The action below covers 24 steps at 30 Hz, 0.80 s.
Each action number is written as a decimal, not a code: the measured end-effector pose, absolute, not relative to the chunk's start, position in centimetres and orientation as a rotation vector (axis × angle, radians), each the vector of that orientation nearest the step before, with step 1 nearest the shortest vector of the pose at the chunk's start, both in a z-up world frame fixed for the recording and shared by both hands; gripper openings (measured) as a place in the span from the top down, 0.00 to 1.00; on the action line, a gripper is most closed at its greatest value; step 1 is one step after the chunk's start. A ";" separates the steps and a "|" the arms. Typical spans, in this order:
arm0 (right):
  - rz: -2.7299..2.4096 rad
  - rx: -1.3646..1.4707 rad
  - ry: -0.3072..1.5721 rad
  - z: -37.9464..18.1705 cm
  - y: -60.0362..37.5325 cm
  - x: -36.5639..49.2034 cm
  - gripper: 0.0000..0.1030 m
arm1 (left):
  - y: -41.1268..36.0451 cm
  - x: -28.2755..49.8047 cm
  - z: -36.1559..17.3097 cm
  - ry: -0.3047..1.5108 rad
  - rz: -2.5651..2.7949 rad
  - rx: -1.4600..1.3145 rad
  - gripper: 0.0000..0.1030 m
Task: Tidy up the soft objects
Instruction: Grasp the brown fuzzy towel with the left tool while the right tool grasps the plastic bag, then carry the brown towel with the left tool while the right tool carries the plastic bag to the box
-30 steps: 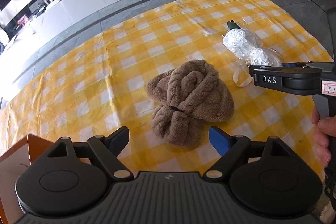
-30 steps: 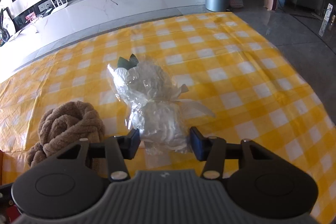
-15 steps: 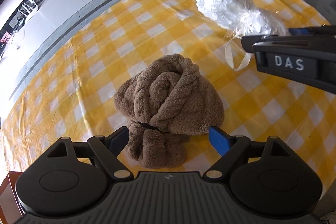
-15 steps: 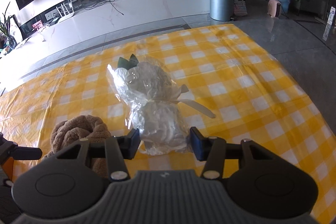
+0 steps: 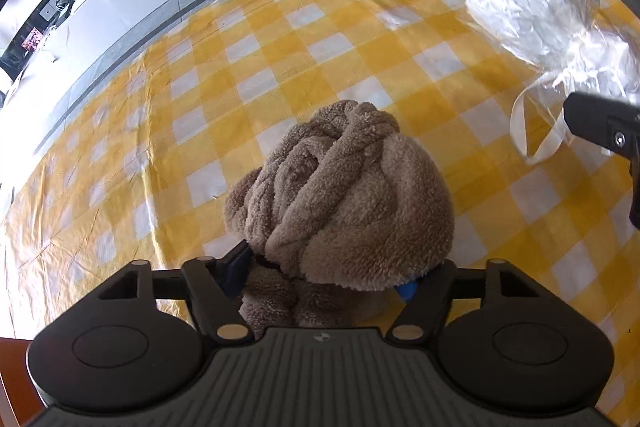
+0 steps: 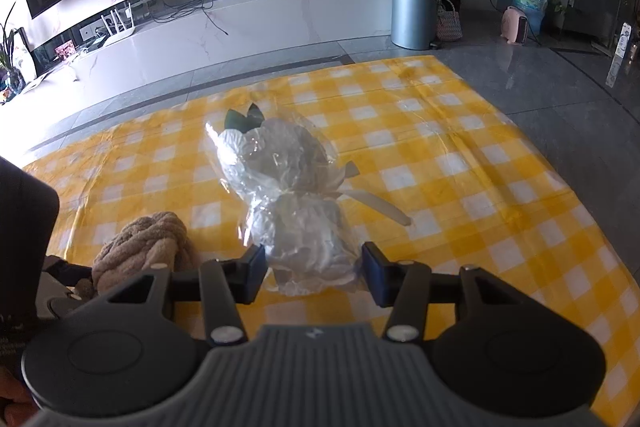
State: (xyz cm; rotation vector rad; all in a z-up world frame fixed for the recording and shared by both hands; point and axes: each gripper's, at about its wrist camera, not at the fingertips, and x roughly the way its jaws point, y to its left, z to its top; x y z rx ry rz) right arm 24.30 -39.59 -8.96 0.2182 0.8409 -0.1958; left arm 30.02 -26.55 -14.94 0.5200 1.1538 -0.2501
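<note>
A brown terry towel bundle, tied at its neck, lies on the yellow checked tablecloth. My left gripper is down over it and its jaws are closing. The blue pads press into the bundle's lower part, and the right pad is mostly hidden under the bulge. A white plush wrapped in clear plastic with green leaves on top lies further right and also shows as the wrapped plush. My right gripper holds its near end between its pads. The towel shows left of it.
The tablecloth ends at the far and right sides over a grey tiled floor. A metal bin and a long white bench stand beyond it. A brown box corner sits at the lower left.
My left gripper has come down and forward over the towel, and its jaws have narrowed onto it. The right gripper has stayed around the wrapped plush.
</note>
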 end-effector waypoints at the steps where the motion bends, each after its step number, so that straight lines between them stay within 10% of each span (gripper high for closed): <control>1: -0.195 0.219 0.841 -9.0 -39.7 24.2 0.51 | -26.5 29.9 -14.9 1.158 -0.232 0.534 0.44; 24: -0.139 0.372 0.908 -9.4 -41.0 19.7 0.51 | -22.2 16.5 -3.3 1.002 -0.397 0.213 0.48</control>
